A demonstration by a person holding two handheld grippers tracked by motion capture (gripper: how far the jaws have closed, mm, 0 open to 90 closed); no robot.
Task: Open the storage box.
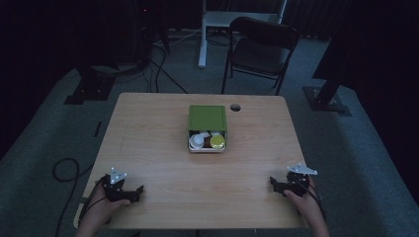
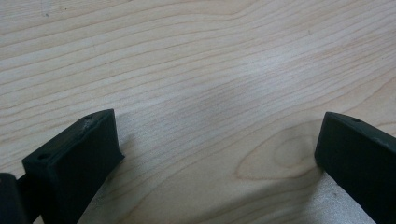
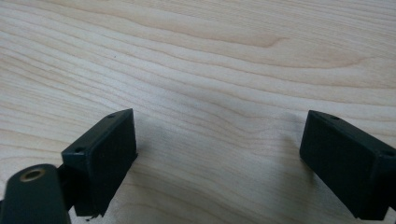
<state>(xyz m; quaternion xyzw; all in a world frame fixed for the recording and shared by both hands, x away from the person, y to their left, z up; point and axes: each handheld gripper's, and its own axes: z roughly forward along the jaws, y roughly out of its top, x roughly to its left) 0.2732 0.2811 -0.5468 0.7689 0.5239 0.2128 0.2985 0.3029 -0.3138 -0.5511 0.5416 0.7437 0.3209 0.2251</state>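
Note:
A green box (image 1: 207, 128) stands at the middle of the wooden table (image 1: 148, 148), its near end uncovered. Inside it I see a white cup (image 1: 197, 141) and a round yellow thing (image 1: 217, 141). My left gripper (image 1: 133, 193) rests on the table near the front left corner, held by a hand. In the left gripper view its jaws stand wide apart over bare wood (image 2: 219, 140), so it is open. My right gripper (image 1: 276, 185) lies near the front right edge, also in a hand. Its jaws spread wide over bare wood (image 3: 219, 140) in the right gripper view.
A round cable hole (image 1: 235, 107) sits in the tabletop behind the box. A black folding chair (image 1: 259, 49) stands beyond the far edge. Cables (image 1: 64, 170) trail on the floor to the left. Dark stands flank the table at the back.

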